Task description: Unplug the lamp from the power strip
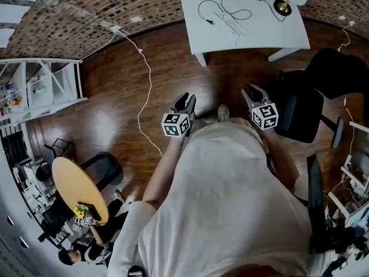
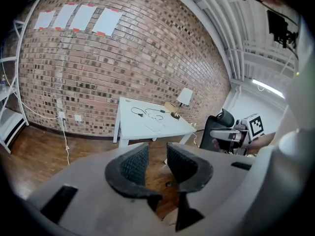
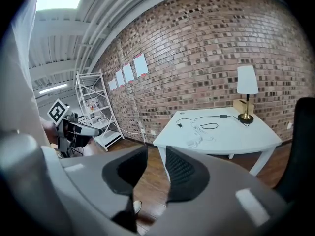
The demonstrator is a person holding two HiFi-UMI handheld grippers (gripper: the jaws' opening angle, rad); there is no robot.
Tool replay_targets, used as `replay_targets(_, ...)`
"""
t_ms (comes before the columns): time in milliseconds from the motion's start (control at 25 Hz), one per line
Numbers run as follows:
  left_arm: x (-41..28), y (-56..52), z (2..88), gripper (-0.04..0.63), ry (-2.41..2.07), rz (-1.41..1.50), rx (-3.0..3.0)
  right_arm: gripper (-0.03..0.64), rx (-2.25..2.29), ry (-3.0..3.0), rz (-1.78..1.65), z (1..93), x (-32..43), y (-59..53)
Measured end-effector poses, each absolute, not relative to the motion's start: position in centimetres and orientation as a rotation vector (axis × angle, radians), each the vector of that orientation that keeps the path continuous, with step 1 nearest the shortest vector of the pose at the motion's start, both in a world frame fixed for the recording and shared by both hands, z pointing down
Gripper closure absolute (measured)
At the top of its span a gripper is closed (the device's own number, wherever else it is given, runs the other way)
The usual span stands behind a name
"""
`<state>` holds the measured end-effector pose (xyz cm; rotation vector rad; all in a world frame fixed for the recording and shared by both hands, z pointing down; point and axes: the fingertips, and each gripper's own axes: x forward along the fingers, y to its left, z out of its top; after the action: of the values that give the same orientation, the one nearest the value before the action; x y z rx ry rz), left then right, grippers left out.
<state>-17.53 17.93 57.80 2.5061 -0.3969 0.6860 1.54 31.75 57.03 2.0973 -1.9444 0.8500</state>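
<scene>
– Left gripper (image 1: 185, 103), condition?
– Jaws spread, nothing between them; held in front of the person's torso, over the wooden floor (image 1: 115, 97)

– Right gripper (image 1: 253, 92)?
– Likewise parted and empty, alongside the left

– Largest item?
– White surface (image 3: 236, 136), against the brick wall, well apart from both grippers, with open floor between

– On it?
– Lamp (image 3: 247, 82), upright at the far right corner as the right gripper view shows it, white shade on a brass stem. Its black cord (image 3: 223, 116) loops leftward across the top. White power strip (image 3: 193, 138) lies near the middle with its own white lead bunched beside it. Dark plug (image 3: 179, 125) is at the cord's end, near the strip; whether it is seated in a socket is too small to tell

– Step in hand?
– Judged: the approach. Nothing is touched yet

– Next move calls for?
– Judged: closing the gap to the surface, then one gripper steadying the strip while the other pinches the plug body, not the cord, and draws it straight out
</scene>
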Motion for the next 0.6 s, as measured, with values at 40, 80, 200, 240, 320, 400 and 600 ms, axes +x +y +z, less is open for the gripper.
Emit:
replay_targets(40, -17.6, 17.6, 57.7, 0.489, -0.388, 0.69, 2.512, 0.514, 2.101, -1.944, 0.853, 57.0, 1.3, 31.3)
replay_targets(80, -17.7, 17.2, 57.6, 0.489, -0.381, 0.692, 2.518, 0.515, 2.103, -1.946, 0.852, 56.9, 1.1, 30.8)
replay_targets(200, -18.2, 15.6, 57.2, 0.489, -0.36, 0.697, 2.53, 0.518, 2.109, -1.94, 0.841, 56.7, 0.4, 29.1)
replay_targets(240, -18.4, 15.1, 57.2, 0.489, -0.352, 0.701, 2.529, 0.52, 2.116, -1.932, 0.839, 56.7, 0.2, 28.6)
replay_targets(320, -19.1, 14.2, 57.3, 0.489, -0.336, 0.714, 2.526, 0.536, 2.13, -1.909, 0.842, 56.9, -0.3, 27.9)
replay_targets(400, -19.4, 13.4, 57.5, 0.489, -0.32, 0.732, 2.526, 0.599, 2.137, -1.885, 0.851, 57.1, -0.7, 27.3)
replay_targets(600, -19.0, 12.2, 57.5, 0.489, -0.268, 0.748, 2.532, 0.624, 2.131, -1.855, 0.863, 57.1, -1.3, 26.3)
